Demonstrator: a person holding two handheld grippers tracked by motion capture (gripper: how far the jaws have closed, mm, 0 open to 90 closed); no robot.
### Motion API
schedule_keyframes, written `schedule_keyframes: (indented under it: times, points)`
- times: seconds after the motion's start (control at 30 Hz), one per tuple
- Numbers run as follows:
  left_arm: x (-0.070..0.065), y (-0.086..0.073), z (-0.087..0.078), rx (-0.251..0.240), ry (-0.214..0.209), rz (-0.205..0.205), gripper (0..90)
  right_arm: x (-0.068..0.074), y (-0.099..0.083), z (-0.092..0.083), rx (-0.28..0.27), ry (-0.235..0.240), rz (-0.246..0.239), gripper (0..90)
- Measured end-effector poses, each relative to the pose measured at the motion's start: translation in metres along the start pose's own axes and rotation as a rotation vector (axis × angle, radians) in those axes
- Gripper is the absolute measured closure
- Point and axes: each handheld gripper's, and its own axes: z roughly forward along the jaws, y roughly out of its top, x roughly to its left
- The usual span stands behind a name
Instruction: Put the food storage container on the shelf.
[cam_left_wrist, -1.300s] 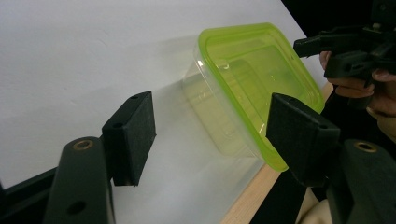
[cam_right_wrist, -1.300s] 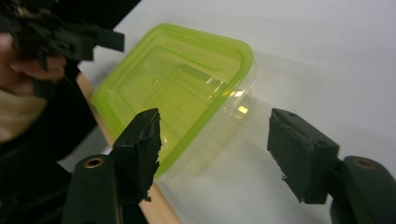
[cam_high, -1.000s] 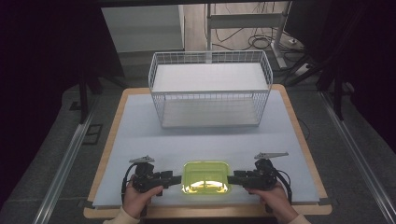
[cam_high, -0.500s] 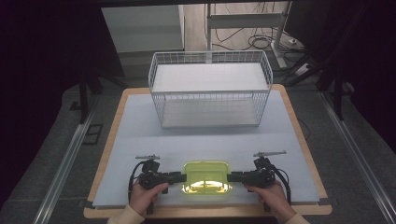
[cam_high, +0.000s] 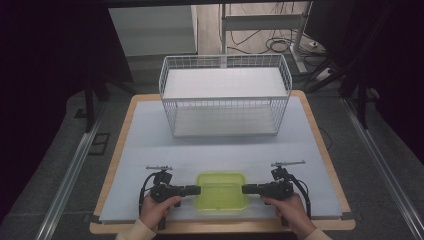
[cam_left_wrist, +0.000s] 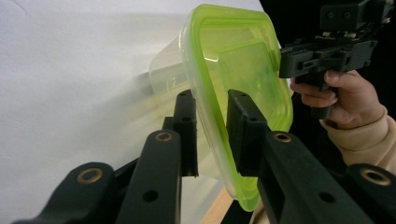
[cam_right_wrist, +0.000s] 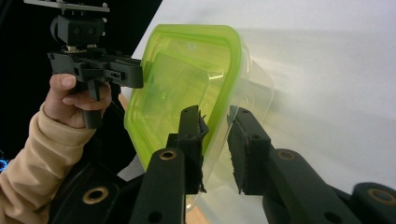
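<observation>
A clear plastic container (cam_high: 221, 190) with a lime-green lid lies near the front edge of the table, between my two grippers. My left gripper (cam_high: 197, 189) meets its left end and my right gripper (cam_high: 245, 189) its right end. In the left gripper view the container (cam_left_wrist: 233, 60) has its lid rim between the jaws of my left gripper (cam_left_wrist: 211, 95), which have just been closing, and the pads sit against it. In the right gripper view my right gripper (cam_right_wrist: 215, 112) has just closed the same way on the opposite rim of the container (cam_right_wrist: 182, 70).
A white wire basket (cam_high: 225, 116) stands at the back middle of the pale mat (cam_high: 150, 145), about a container's length beyond the grippers. The wooden board's front edge (cam_high: 220, 227) runs just under the person's hands. Dark floor and metal rails flank the table.
Both grippers' jaws have narrowed onto the container's ends. The left hand has shifted slightly inward; the right hand and the container have stayed put.
</observation>
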Motion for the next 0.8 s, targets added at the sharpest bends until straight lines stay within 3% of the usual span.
schedule_keyframes:
  times: [0.3,0.8]
  points:
    - [-0.006,0.001,-0.004,-0.022,0.010,0.036,81.0,0.004,0.002,-0.005,-0.026,0.020,-0.013,82.3]
    - [-0.012,0.007,-0.009,-0.047,0.011,0.067,81.4,0.010,0.011,-0.011,-0.062,0.037,-0.047,82.9]
